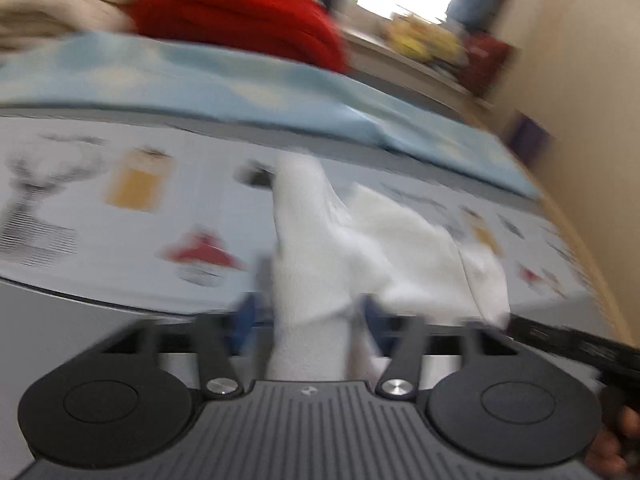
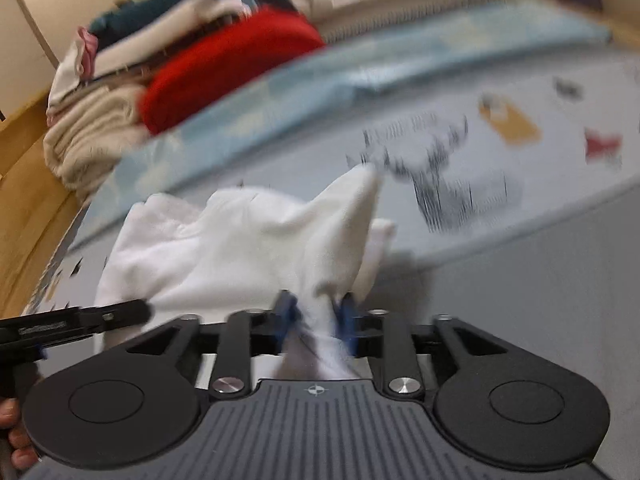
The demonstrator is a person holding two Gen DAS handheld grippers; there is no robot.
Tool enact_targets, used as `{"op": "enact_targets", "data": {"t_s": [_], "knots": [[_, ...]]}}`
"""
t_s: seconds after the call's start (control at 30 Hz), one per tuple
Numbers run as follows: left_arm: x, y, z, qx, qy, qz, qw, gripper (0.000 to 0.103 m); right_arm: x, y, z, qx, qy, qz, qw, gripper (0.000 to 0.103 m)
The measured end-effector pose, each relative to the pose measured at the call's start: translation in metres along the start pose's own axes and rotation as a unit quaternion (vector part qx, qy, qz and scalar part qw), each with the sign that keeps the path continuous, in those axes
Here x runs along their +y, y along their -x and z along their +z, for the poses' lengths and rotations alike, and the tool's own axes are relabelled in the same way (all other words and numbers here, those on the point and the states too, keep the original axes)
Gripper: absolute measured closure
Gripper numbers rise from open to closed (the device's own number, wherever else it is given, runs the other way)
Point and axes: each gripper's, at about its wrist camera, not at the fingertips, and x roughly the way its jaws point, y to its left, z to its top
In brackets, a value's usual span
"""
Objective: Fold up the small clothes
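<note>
A white garment [image 1: 400, 248] lies bunched on a grey printed sheet [image 1: 100, 216], one fold rising toward each gripper. In the left wrist view my left gripper [image 1: 310, 316] has a thick fold between its blue pads [image 1: 246, 318]; a little room shows on both sides, so the pads do not press it. In the right wrist view my right gripper [image 2: 316, 316] pinches a narrow gathered tuck of the white garment [image 2: 224, 248] between its blue pads [image 2: 286, 314]. The other gripper shows as a black bar at each frame's edge. Both frames are blurred.
A light blue blanket [image 1: 200, 84] lies behind the sheet, with a red garment [image 2: 224, 64] and a stack of cream and dark clothes [image 2: 96, 120] beyond it. A wooden edge [image 2: 28, 208] borders the bed. A hand [image 2: 12, 440] shows at the corner.
</note>
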Motion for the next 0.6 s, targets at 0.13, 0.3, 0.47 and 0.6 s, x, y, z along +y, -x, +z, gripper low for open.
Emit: {"op": "enact_targets", "data": {"t_s": [0.13,0.3,0.47,0.6], "knots": [[0.038,-0.009,-0.006,0.073,0.069,-0.03,0.9945,0.041,0.009,-0.012,0.0,0.039,0.004,-0.006,0.999,0.04],[0.037,-0.039,-0.034,0.179,0.016,0.007,0.9836,0.041,0.012,-0.039,-0.024,0.158,0.049,-0.037,0.986,0.064],[0.023,-0.039,-0.054,0.206,-0.044,0.053,0.976,0.04,-0.003,-0.048,-0.041,0.212,0.018,-0.06,0.975,0.094],[0.016,-0.03,-0.074,0.233,-0.108,0.092,0.962,0.03,-0.008,-0.041,-0.047,0.227,0.018,-0.091,0.969,0.074]]}}
